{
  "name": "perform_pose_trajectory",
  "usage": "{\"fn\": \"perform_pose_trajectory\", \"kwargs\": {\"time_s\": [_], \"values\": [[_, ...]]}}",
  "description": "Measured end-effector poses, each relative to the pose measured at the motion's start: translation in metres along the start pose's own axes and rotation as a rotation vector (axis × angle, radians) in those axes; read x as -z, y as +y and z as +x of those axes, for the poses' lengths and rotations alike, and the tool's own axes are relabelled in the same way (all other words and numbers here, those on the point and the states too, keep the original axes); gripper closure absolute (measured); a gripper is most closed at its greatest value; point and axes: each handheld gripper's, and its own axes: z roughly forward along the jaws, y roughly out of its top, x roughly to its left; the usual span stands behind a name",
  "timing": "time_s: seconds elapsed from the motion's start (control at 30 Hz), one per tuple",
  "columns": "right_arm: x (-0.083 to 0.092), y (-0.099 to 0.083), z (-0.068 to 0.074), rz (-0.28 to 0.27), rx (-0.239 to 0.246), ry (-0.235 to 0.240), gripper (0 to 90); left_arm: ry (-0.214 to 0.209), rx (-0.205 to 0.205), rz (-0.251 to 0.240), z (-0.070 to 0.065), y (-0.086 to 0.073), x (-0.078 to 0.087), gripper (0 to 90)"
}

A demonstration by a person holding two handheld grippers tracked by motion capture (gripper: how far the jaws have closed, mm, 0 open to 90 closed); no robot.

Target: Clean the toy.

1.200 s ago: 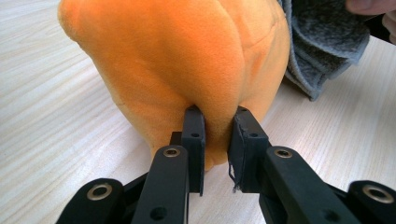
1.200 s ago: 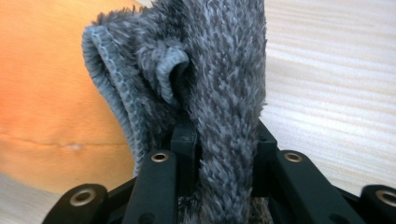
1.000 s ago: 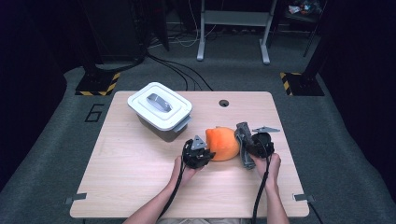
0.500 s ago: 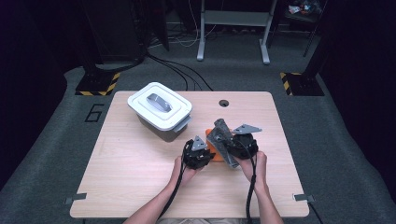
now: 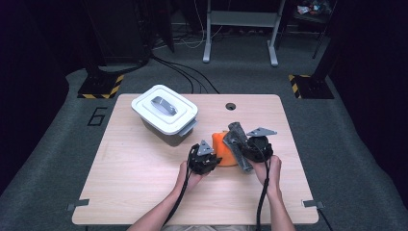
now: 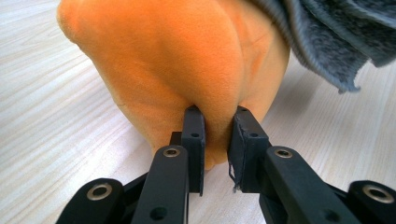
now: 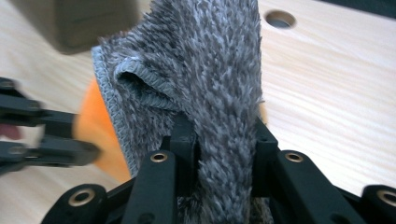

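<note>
The orange plush cloth (image 6: pixel 187 60) lies bunched on the light wood counter (image 5: pixel 130 168), near its front centre, between the two grippers. Its surface is short, smooth pile, uniformly orange, and it stands up in a rounded mound with soft vertical folds.

The left gripper (image 6: pixel 215 140) has its fingers (image 6: pixel 194 140) nearly closed, pinching a fold at the lower edge of the orange cloth.

The grey towel (image 7: pixel 205 70) is a shaggy, long-pile fabric in mixed grey tones with a stitched hem along its edge. It rises as a narrow folded strip and overlaps the right side of the orange cloth in the high view. The right gripper (image 7: pixel 219 140) has its fingers closed on this strip, the pile pressed between both pads.

A white lidded container (image 5: pixel 164 113) with a grey handle sits on the counter behind and to the left, well apart from both cloths.
</note>
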Motion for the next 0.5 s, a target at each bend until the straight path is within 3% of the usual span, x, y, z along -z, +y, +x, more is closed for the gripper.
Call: {"fn": "perform_pose_trajectory", "kwargs": {"time_s": [0.3, 0.37, 0.5], "values": [[-0.02, -0.017, -0.036, 0.079, -0.116, -0.049, 69.3, 0.001, 0.004, -0.006, 0.001, 0.0, -0.001, 76.9], [-0.023, -0.02, -0.04, 0.085, -0.138, -0.042, 69.4, 0.003, 0.003, -0.007, 0.001, 0.0, -0.001, 76.8], [-0.025, -0.021, -0.039, 0.081, -0.13, -0.04, 69.7, 0.011, -0.005, -0.004, 0.001, 0.001, -0.001, 74.2]]}}
